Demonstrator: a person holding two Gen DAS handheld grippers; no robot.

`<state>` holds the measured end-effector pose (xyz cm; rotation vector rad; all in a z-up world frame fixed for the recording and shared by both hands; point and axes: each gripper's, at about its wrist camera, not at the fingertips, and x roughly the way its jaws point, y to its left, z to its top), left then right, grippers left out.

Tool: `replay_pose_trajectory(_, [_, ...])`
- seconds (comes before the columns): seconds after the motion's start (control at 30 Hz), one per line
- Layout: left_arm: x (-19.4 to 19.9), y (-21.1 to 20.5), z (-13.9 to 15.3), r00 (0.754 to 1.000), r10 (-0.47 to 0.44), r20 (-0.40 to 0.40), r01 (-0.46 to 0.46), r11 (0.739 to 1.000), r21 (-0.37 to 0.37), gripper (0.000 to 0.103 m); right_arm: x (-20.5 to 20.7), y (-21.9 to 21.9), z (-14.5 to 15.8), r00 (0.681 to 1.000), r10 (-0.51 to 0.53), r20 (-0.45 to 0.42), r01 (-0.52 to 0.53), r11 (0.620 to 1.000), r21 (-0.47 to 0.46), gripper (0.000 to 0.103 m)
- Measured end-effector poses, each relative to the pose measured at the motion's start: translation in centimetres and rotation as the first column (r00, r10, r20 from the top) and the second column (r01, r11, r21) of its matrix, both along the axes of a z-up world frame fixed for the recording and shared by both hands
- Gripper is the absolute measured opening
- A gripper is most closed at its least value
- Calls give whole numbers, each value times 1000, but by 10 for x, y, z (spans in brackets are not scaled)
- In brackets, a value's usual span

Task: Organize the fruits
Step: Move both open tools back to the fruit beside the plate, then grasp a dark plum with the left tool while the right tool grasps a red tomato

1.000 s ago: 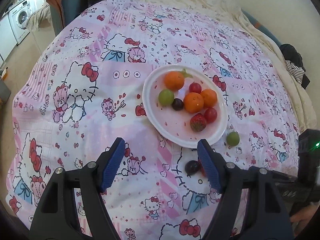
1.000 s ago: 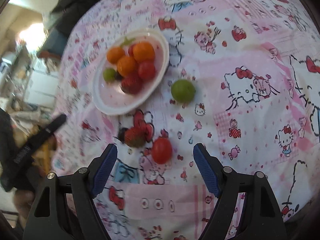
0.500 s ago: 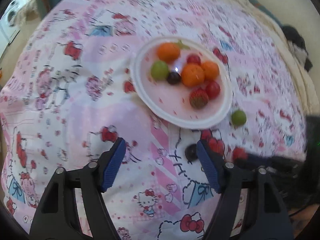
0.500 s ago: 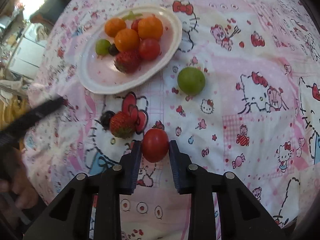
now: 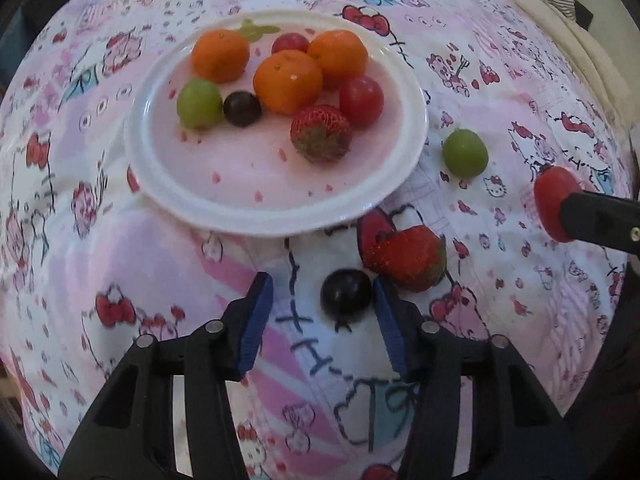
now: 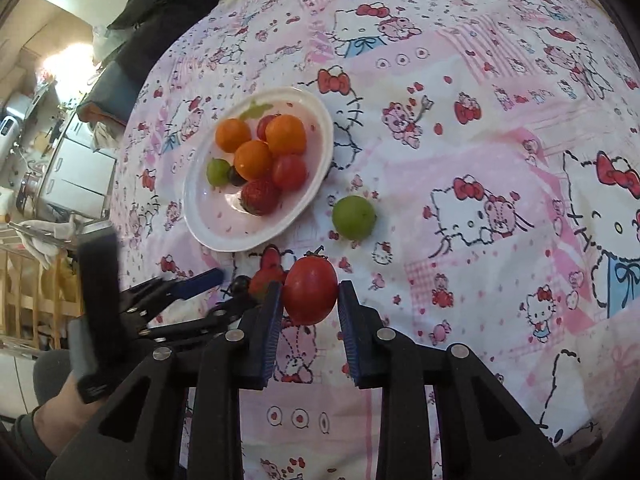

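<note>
right wrist view: right tongs (image 6: pixel 310 312) clamp the tomato (image 6: pixel 310 293); left tongs (image 5: pixel 322 320), spread, should centre the dark grape (image 5: pixel 346 291) before squeezing.

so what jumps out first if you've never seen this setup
A white plate piled with fruit sits on a pink cartoon-cat bedspread. The right gripper grips a red tomato near the plate, while the open left gripper straddles a dark grape beside a loose strawberry.
</note>
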<state>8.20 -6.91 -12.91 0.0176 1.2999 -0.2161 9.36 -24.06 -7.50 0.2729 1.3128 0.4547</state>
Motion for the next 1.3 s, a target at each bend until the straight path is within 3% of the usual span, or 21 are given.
replay_pose_trajectory(0.03, [1,-1,0,1000,-11,0,11,1000,-9,29,1,3,0,1000,8,3,-8,1000,0,29])
replay_pose_trajectory(0.1, [0,-6,0,999,-44,-15,43,999,-26,21,0,4,1,1000,17,5,-17,1000,0,29])
replay_pose_trajectory(0.23, [-3,-8,3,998,-61,-10,61,998,-8,20,2,9,1,1000,27,6,-27,1000,1,29])
replay_pose_trajectory(0.37, [-3,3,8,1000,-1,-28,0,999,-47,20,4,11,-2,1000,30,1,-30,1000,-7,29])
replay_pose_trajectory(0.57, [-14,28,30,994,101,37,-99,994,-55,20,1,14,-3,999,36,4,-36,999,-19,29])
replay_pose_trajectory(0.73, [-23,61,59,964,238,120,-232,971,-63,20,-1,15,2,999,34,19,-34,999,-8,29])
replay_pose_trajectory(0.9, [-23,82,91,930,305,204,-297,952,-69,20,-3,18,20,997,30,77,-32,999,27,29])
replay_pose_trajectory(1.13, [-11,92,128,901,307,305,-301,951,-69,20,10,23,38,988,17,151,-24,999,44,29])
replay_pose_trajectory(1.3, [8,90,127,918,244,312,-253,967,-11,21,36,26,47,980,26,199,-34,999,35,29])
